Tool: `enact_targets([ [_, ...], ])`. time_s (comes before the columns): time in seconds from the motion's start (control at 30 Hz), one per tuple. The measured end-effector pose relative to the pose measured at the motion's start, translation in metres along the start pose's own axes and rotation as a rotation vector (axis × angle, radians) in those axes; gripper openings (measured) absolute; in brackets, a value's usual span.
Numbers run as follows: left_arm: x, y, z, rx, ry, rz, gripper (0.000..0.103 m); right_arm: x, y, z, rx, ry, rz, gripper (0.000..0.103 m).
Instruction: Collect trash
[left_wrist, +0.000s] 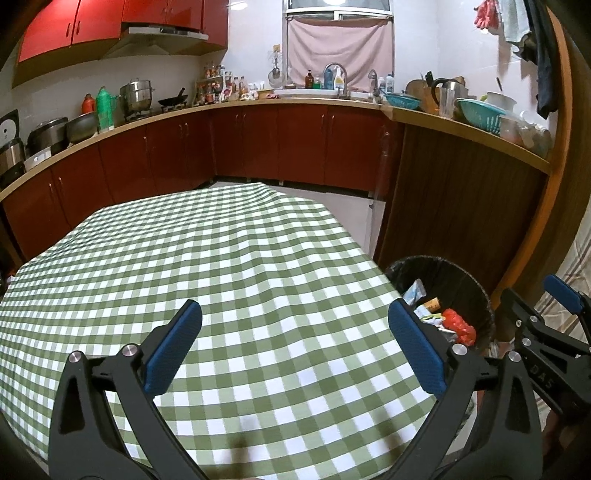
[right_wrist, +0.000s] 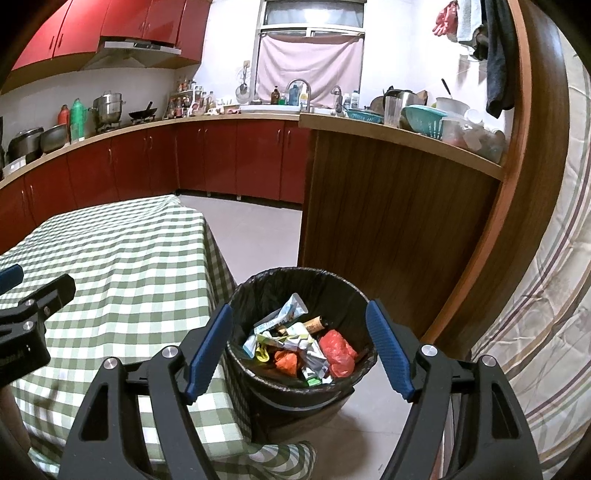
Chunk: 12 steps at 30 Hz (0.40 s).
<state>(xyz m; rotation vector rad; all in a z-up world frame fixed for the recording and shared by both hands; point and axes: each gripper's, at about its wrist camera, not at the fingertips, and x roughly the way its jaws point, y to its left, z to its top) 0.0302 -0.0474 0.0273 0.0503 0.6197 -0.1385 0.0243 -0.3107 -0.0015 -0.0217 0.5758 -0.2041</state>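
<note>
Trash (right_wrist: 299, 347) lies in the bin (right_wrist: 258, 291) on the floor, just beside the table's (left_wrist: 221, 258) right edge — wrappers, a crumpled red bag (right_wrist: 338, 352), a cork-like stub. No loose item shows on the checked cloth in either view, so collection looks complete or close to it.

Left gripper (left_wrist: 295, 345): jaws spread wide over the cloth, nothing between the pads. Right gripper (right_wrist: 299, 354): jaws released, hanging above the bin mouth with the trash framed between them but well below; no pad touches anything.

Handling, as judged from appearance:
- Wrappers and film are light, thin and limp. They crush flat under the pads and may slip — take hold across a fold or a bunched part, not a single flat edge.
- The red bag is soft and slick; pinch the thickest crumple.
- The stub looks stiff; grip across its short axis.
- The bin liner (right_wrist: 347, 284) is loose plastic. Keep the pads off it, or it may lift with the item.
</note>
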Motion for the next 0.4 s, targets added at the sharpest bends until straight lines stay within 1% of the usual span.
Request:
enact_targets([
  [0.07, 0.003, 0.009, 0.001, -0.006, 0.004, 0.018, 0.098, 0.003, 0.004, 0.001, -0.002, 0.009, 0.012, 0.073],
  [0.2, 0.01, 0.037, 0.003, -0.039, 0.022, 0.066, 0.098, 0.009, 0.021, 0.006, -0.013, 0.021, 0.05, 0.075],
  [0.33, 0.025, 0.087, 0.001, -0.093, 0.088, 0.116, 0.098, 0.018, 0.052, 0.017, -0.042, 0.04, 0.124, 0.078],
  [0.4, 0.032, 0.115, 0.0, -0.124, 0.12, 0.144, 0.098, 0.024, 0.077, 0.025, -0.075, 0.048, 0.17, 0.082],
])
